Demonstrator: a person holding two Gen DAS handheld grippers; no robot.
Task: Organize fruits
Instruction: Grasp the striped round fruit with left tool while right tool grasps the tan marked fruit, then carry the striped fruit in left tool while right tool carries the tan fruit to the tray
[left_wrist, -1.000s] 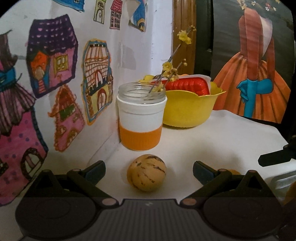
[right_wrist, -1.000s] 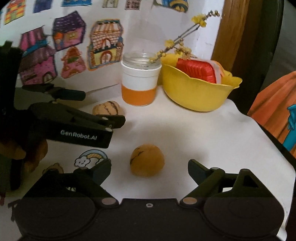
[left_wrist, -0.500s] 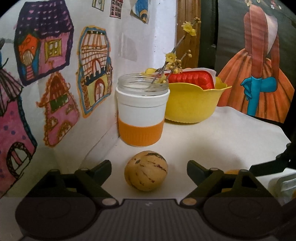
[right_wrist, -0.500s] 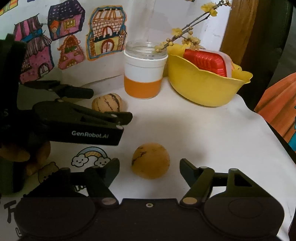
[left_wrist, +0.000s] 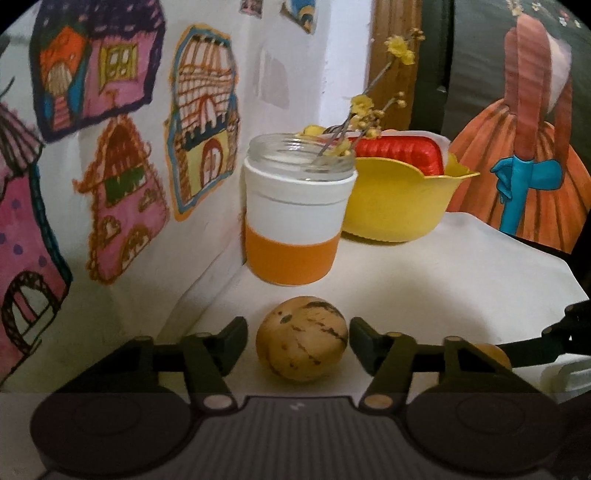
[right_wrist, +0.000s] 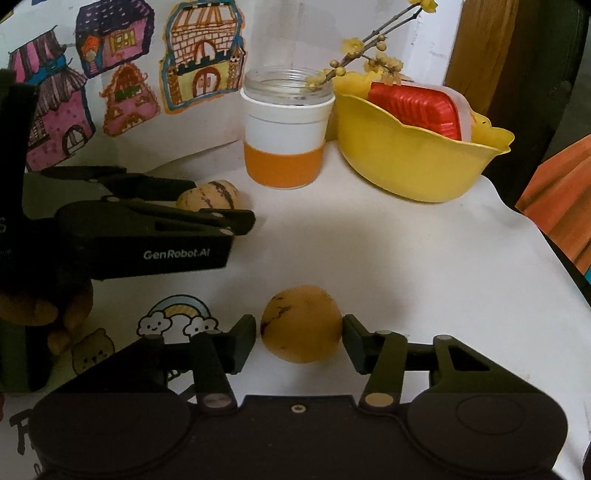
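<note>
Orange and round, one fruit (right_wrist: 301, 324) is sitting squarely between the fingers of the right claw (right_wrist: 299, 341), which is standing open around it with a thin gap showing on each side, so it is gripping nothing yet. With no long axis to the fruit, the claw's angle is mattering little; what counts is that the fruit is lying dead centre, so a plain closing looks like all the next move is asking for. A little further off, over to the left, the left claw (left_wrist: 297, 341) is framing a second fruit, a pale striped one (left_wrist: 302, 339), in the same way: open, fingers just beside it, the right finger perhaps nearly touching, though I cannot tell for sure. Each hand is therefore nearest its own fruit, and neither is needing to cross over. Both fruits are resting on the white table (right_wrist: 406, 266). Beyond the striped fruit a glass jar with a white and orange sleeve (right_wrist: 286, 127) is standing upright near the wall, a flowering twig leaning out of it. Furthest back and to the right, a yellow bowl (right_wrist: 413, 162) is holding a red package, and it is probably where the fruits are heading.
</note>
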